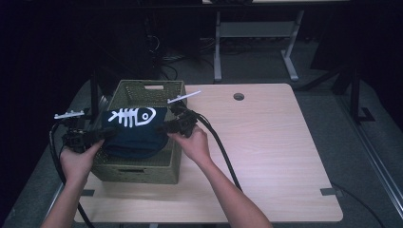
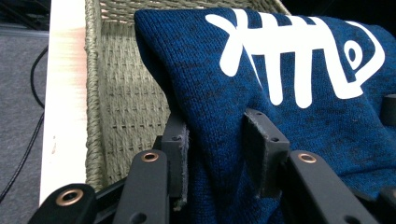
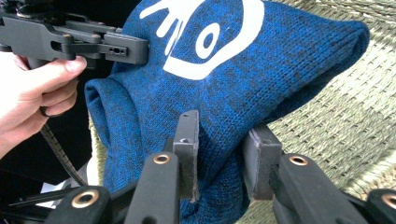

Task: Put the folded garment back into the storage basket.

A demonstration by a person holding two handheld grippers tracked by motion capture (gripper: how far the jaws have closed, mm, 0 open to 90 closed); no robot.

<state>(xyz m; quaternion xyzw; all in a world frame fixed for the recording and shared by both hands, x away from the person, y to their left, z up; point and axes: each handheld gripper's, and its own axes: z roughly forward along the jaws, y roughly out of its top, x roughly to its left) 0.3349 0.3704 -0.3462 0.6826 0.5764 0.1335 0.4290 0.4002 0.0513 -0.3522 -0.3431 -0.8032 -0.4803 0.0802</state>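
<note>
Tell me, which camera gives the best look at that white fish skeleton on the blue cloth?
The high view: the whole fish print shows there, head to tail, on the cloth over the basket. The left gripper view shows most of it, cut off at the top. The right gripper view catches just the head.

left hand-held gripper (image 2: pixel 219 154): matte black, flat jaw pads, brass-ringed pivots, small screw holes | right hand-held gripper (image 3: pixel 219 154): same black links, brass rivets, frayed pad edges | white toothed strip atop each | thick black cables (image 1: pixel 223 152) trailing | forearms bare, no sleeves | dark ring on left hand (image 3: pixel 28 93)
</note>
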